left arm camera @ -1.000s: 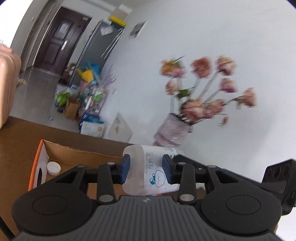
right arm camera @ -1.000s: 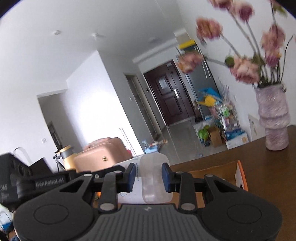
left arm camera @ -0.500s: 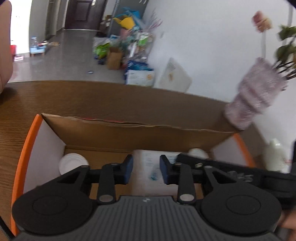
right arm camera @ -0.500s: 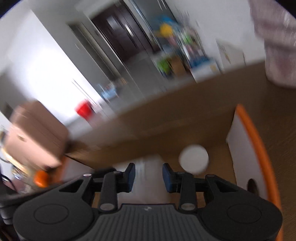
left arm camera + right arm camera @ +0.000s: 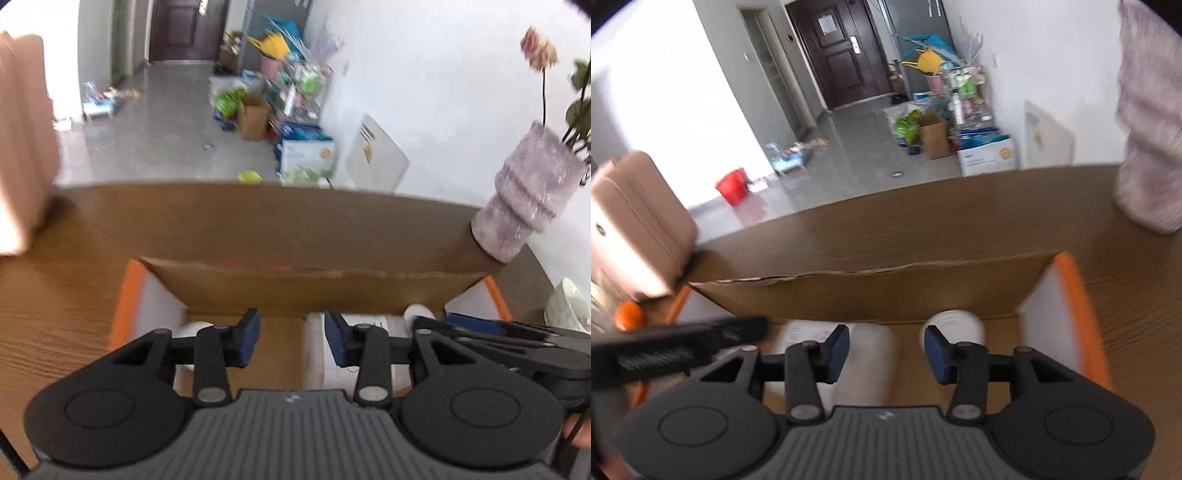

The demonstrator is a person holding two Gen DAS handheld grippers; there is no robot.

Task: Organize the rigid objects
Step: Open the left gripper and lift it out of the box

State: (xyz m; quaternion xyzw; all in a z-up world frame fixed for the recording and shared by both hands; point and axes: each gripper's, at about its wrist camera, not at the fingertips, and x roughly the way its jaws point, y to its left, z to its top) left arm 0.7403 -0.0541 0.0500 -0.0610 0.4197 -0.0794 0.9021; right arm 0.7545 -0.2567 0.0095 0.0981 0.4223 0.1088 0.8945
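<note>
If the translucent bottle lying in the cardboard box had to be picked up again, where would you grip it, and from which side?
Grip the translucent bottle across the middle of its body, coming from above. It lies on its side on the floor of the cardboard box, so its rounded flanks are the faces jaws can close on, and the box walls block a side approach. The right gripper is above it now, jaws opening and not pressing it.

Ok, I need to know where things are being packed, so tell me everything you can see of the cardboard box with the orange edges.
The cardboard box sits open-topped on the wooden table. Its long far wall is plain brown corrugated card with a ragged, torn-looking top edge; the short end walls are white inside with orange rims. The floor is brown card. Inside lie a white labelled bottle and round white containers. Both grippers hang over its near side, jaws opening, apparently pressing on nothing.
</note>
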